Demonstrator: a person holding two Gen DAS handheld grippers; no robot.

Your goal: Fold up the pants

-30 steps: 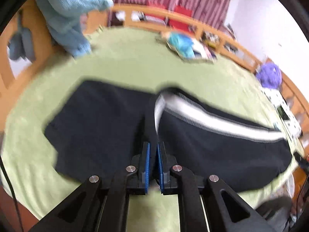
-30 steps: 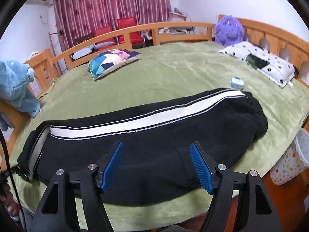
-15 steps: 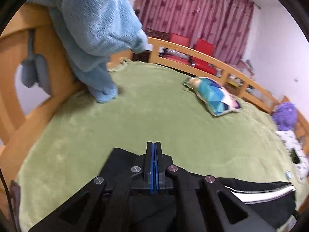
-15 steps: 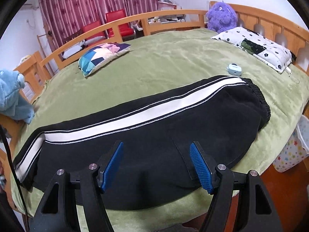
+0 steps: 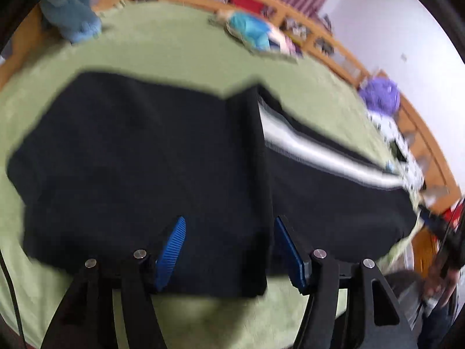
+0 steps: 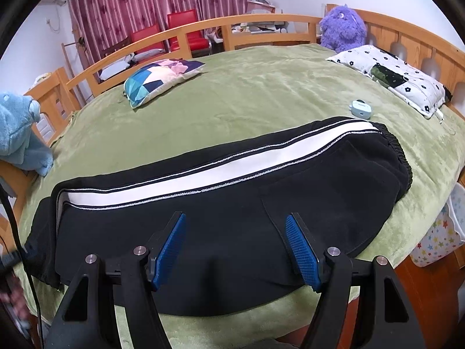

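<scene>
The black pants (image 6: 226, 209) are being shown stretched across the near part of the green blanket (image 6: 261, 101), their long axis running left to right, with the waistband end lying toward the white floral pillow (image 6: 392, 75) and the leg end toward the blue plush (image 6: 17, 133). A moment ago the left gripper (image 5: 229, 247) was pinched shut on fabric; now its jaws are being opened, and the dark leg panel is lying free beneath them, folded back over the white stripe. The first fold is therefore being judged as laid down. The right gripper (image 6: 235, 250) is being held wide apart above the pants, with nothing gripped between its pads.
</scene>
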